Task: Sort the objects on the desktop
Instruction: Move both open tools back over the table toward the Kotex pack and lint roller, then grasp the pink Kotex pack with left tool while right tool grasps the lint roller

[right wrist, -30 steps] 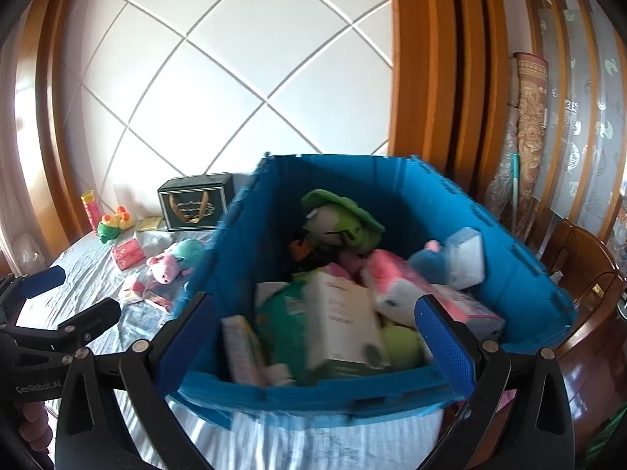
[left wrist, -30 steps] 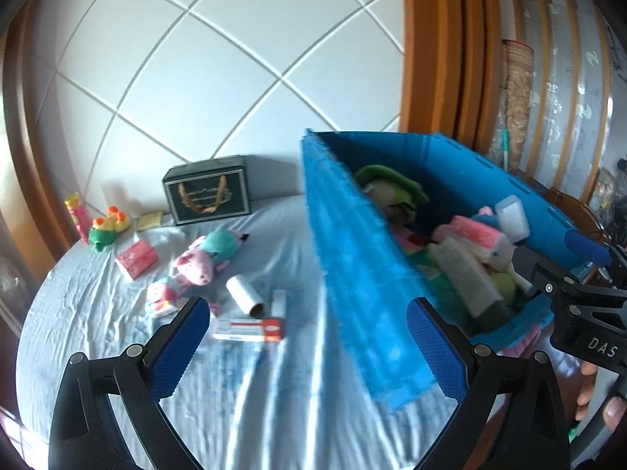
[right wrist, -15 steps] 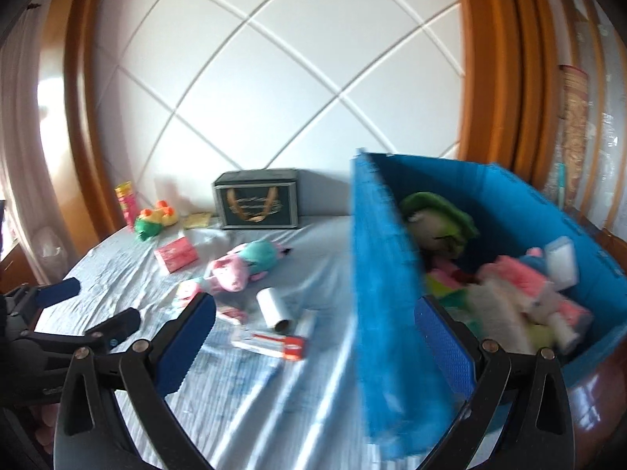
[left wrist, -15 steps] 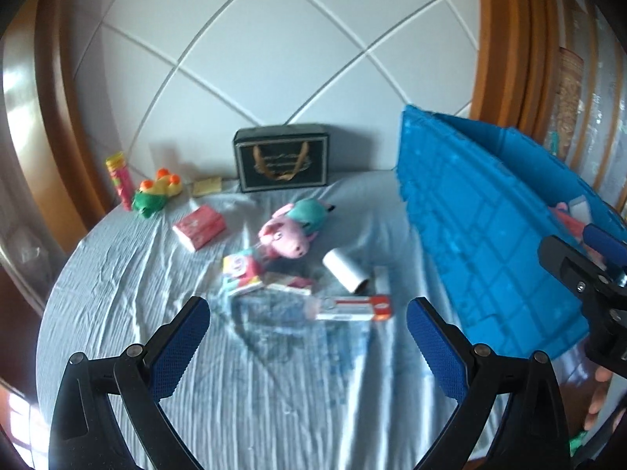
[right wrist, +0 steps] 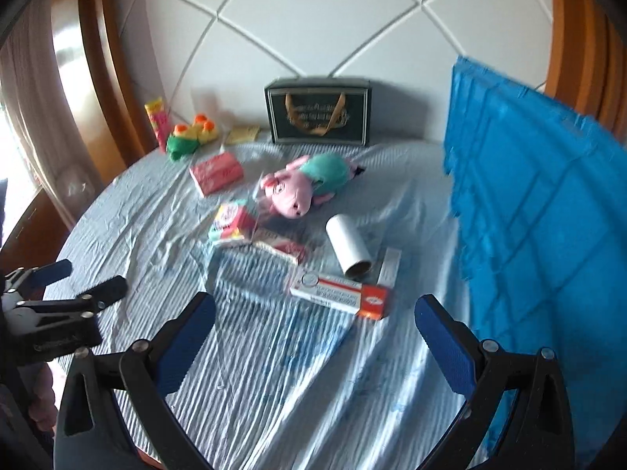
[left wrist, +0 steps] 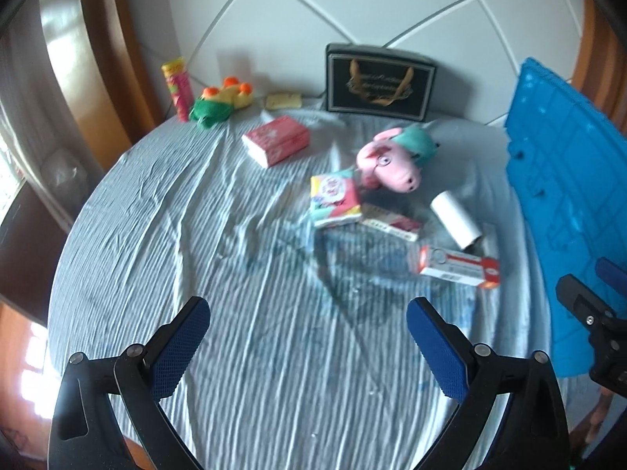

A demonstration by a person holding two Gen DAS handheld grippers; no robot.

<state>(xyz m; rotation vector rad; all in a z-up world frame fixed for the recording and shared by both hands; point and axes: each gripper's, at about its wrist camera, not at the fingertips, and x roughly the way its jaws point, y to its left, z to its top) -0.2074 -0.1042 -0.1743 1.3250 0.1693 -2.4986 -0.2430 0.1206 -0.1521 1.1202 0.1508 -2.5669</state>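
Both the left claw [left wrist: 307, 346] and the right claw [right wrist: 315, 337] are hanging wide open and empty above the cloth-covered bench [right wrist: 274, 372]. The loose things are lying ahead of them: a pink pig plush [right wrist: 303, 186], a white roll [right wrist: 348, 244] and a red-and-white carton [right wrist: 339, 291] just beside it, with the blue crate [right wrist: 540, 215] standing at the right.

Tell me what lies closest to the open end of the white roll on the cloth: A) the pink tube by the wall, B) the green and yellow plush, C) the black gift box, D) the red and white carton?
D: in the right wrist view the white roll has its open end pointing toward the red and white carton, which lies just in front of it.
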